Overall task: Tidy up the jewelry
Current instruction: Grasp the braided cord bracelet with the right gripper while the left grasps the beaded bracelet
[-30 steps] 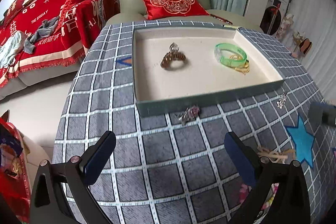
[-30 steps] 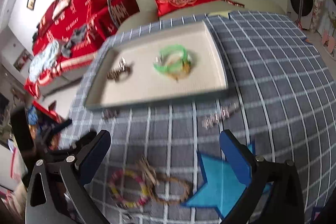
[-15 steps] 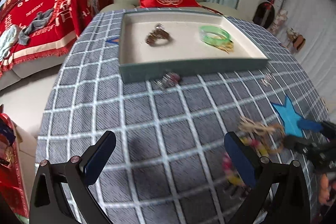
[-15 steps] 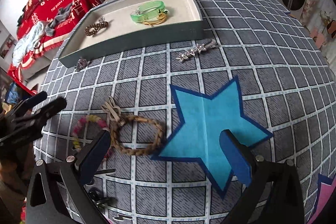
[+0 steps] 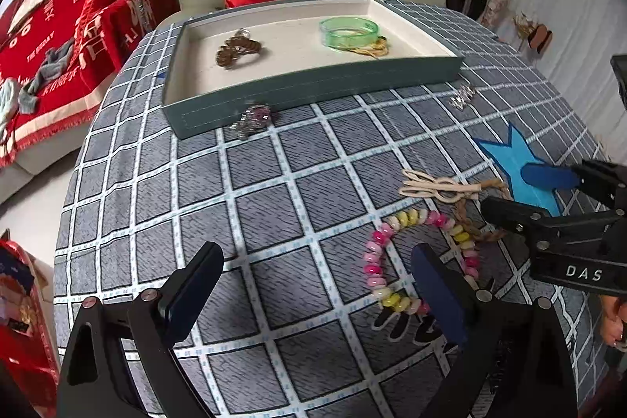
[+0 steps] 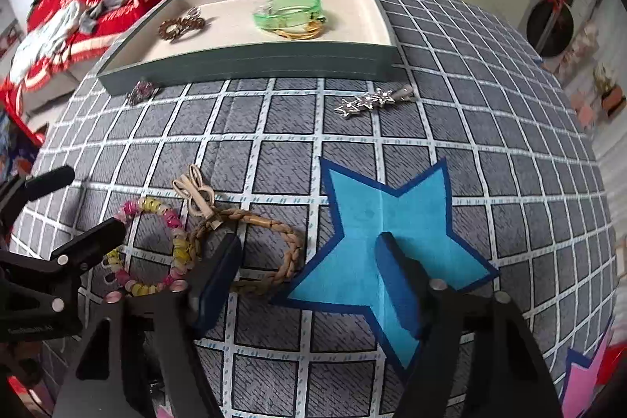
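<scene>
Here, from the left wrist, the left gripper point(image 5: 315, 285) is spread wide and empty; its right finger overlaps the pink-and-yellow bead bracelet point(image 5: 415, 253), well short of the tray point(image 5: 313, 85).

From the right wrist, the right gripper point(image 6: 309, 277), also released, hovers beside the braided bracelet point(image 6: 250, 249), which overlaps the beads; a grasp may drag both.

White letters "DAS" stand on the black right claw point(image 5: 548, 194); the red blanket point(image 5: 78, 22) carries "HAPPY".
</scene>
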